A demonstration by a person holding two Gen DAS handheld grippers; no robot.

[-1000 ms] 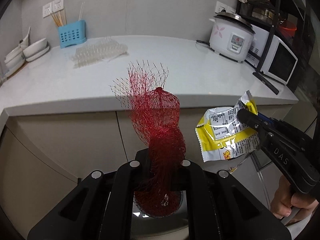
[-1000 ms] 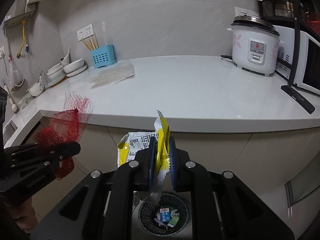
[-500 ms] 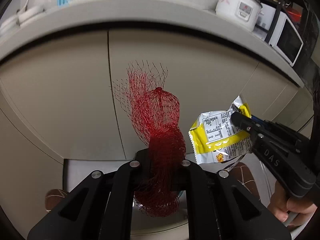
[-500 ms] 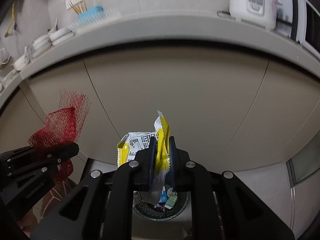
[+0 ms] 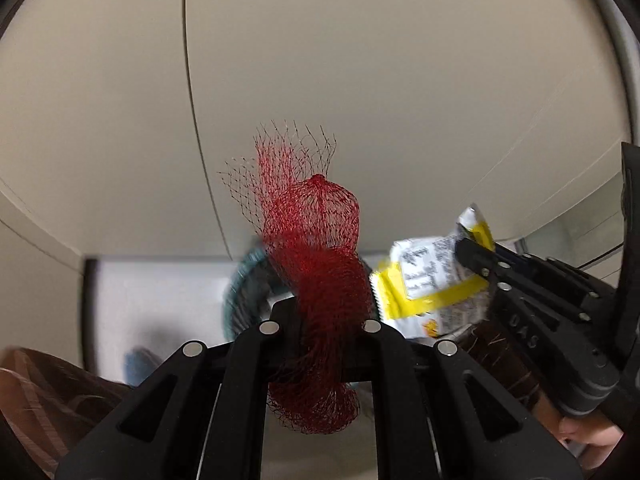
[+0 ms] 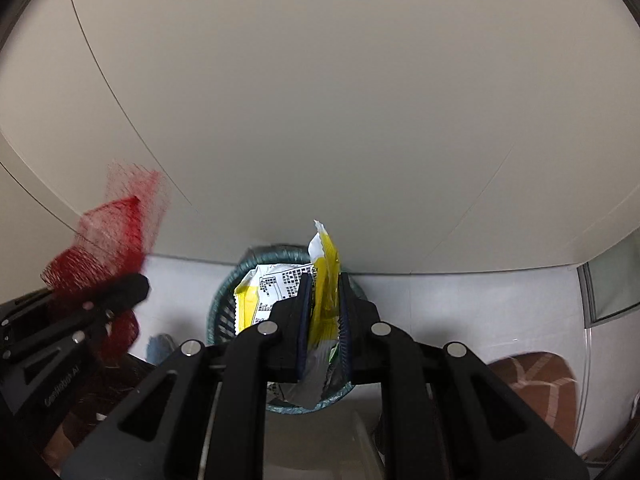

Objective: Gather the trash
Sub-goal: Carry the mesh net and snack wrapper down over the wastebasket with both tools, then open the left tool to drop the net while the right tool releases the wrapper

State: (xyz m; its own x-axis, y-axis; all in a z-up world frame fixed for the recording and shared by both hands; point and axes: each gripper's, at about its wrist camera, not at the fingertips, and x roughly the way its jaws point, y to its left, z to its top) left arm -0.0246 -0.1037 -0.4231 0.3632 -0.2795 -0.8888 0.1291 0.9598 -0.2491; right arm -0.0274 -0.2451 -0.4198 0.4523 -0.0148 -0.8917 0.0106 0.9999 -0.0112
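Above the dark-rimmed trash bin [image 6: 224, 300], both grippers have dropped below the countertop. Left gripper [image 5: 320, 320] stays clamped on the red mesh bag [image 5: 316, 248]; right gripper [image 6: 324, 304] still pinches the yellow wrapper [image 6: 326, 280].

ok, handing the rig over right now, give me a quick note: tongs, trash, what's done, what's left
Left tongs: shut on the red mesh produce bag.
Right tongs: shut on the yellow and white snack wrapper.
Both pieces of trash hang in front of the beige cabinet doors, over or just beside the dark mesh wastebasket on the floor.
Done: both pieces picked up and carried to the basket.
Left: open each pair of tongs over the basket, so that bag and wrapper fall inside.
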